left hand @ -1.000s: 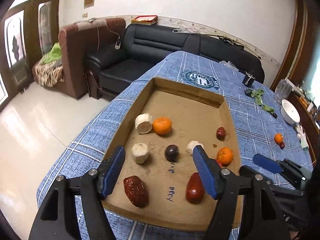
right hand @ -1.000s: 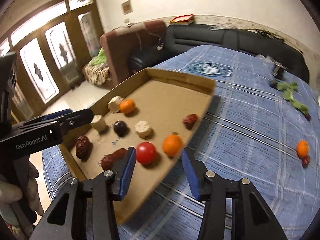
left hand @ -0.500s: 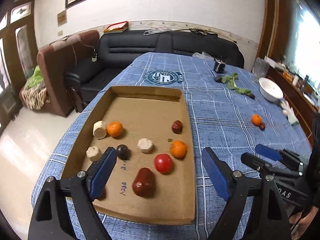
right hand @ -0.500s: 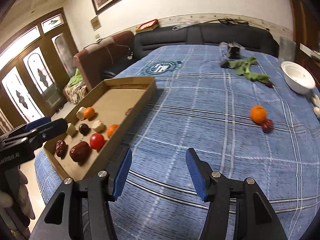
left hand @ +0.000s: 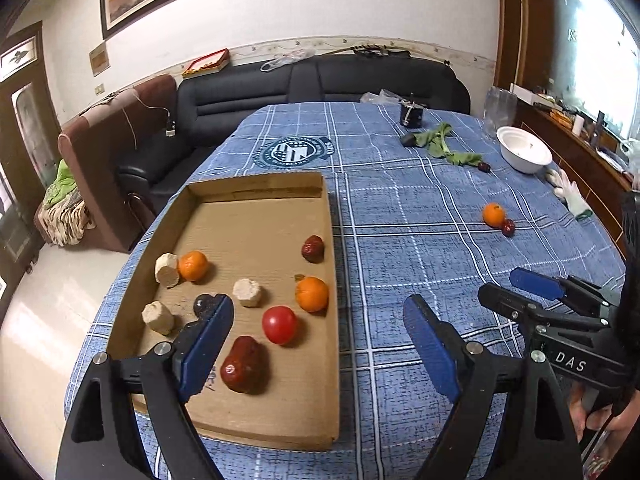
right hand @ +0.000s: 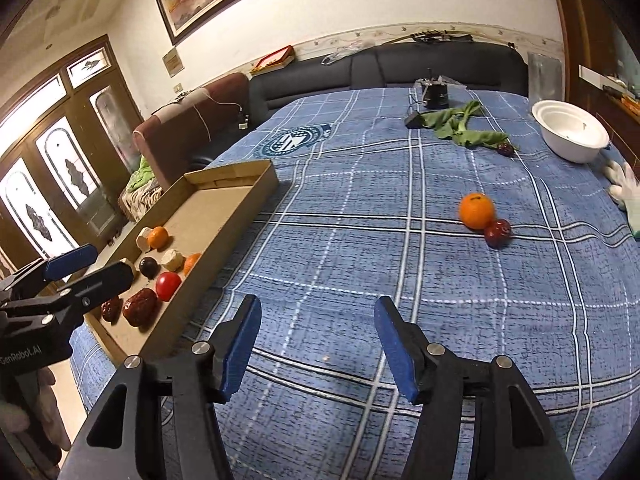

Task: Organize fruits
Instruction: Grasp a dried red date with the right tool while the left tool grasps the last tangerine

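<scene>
A shallow cardboard tray (left hand: 256, 186) lies on the blue checked tablecloth and holds several fruits: two tangerines, a red tomato (left hand: 279, 324), dark red dates, a dark plum and pale cut pieces. It also shows in the right wrist view (right hand: 236, 216). A loose tangerine (right hand: 475, 210) touches a small red fruit (right hand: 497, 233) on the cloth to the right; both show in the left wrist view, tangerine (left hand: 493, 214). My left gripper (left hand: 320, 340) is open and empty above the tray's near right corner. My right gripper (right hand: 316, 342) is open and empty over bare cloth, well short of the loose tangerine.
At the far end of the table are green leaves (right hand: 460, 124), a dark cup (right hand: 436, 94), another small red fruit (right hand: 505, 149) and a white bowl (right hand: 572, 130). A white glove (right hand: 624, 188) lies at the right edge. A black sofa (left hand: 320, 80) stands behind.
Both grippers have swung right and back. The left has moved from over the tray's middle to its right corner. The right has left the tray and now faces the loose tangerine.
</scene>
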`<state>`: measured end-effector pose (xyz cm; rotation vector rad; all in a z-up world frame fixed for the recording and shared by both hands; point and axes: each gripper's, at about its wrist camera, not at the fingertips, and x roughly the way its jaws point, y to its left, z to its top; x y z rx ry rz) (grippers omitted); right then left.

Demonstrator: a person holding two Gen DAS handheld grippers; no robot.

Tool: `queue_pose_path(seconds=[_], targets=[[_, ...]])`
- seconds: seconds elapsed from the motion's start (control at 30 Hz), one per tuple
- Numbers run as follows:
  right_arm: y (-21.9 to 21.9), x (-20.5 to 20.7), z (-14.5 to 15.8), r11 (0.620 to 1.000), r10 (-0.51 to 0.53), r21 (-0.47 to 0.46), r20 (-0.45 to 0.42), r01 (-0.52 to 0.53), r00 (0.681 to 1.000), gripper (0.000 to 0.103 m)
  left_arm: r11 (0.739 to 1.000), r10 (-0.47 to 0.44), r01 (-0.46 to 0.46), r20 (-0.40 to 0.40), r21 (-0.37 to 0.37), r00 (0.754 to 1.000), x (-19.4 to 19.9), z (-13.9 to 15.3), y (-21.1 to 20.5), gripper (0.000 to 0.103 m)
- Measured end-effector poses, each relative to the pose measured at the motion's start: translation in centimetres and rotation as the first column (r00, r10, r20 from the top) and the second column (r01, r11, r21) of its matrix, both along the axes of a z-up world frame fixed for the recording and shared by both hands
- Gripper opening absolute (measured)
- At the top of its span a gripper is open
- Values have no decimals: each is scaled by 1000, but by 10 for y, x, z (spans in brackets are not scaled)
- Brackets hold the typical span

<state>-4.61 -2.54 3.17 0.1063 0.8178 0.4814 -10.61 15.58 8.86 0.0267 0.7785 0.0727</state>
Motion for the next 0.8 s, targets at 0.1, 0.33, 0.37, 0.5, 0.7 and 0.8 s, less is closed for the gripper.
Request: queue_pose_path(seconds=[0.1, 0.33, 0.37, 0.5, 0.7, 0.8], targets=[[-7, 1, -2, 1000, -14, 9, -7, 14, 1000, 64, 1000, -12, 12, -6, 7, 1000, 2, -1, -7, 86], [-24, 1, -5, 999, -36, 18, -19, 36, 999, 65, 999, -40, 41, -24, 16, 999, 7, -5, -22, 86], [-26, 0, -5, 999, -39, 17, -19, 39, 999, 66, 999, -45, 46, -27, 16, 999, 7, -6, -23, 86], [-37, -1, -7, 998, -59, 14, -15, 60, 998, 68, 998, -59, 60, -34, 17, 998, 8, -8, -28, 86], [-55, -1, -10, 995, -94, 24, -28, 95, 995, 68, 997, -73, 73, -49, 6, 996, 12, -11, -35, 86], [-60, -3, -10, 994, -103, 22, -27, 103, 994, 68, 997, -83, 83, -55, 5, 995, 15, -12, -39, 86]])
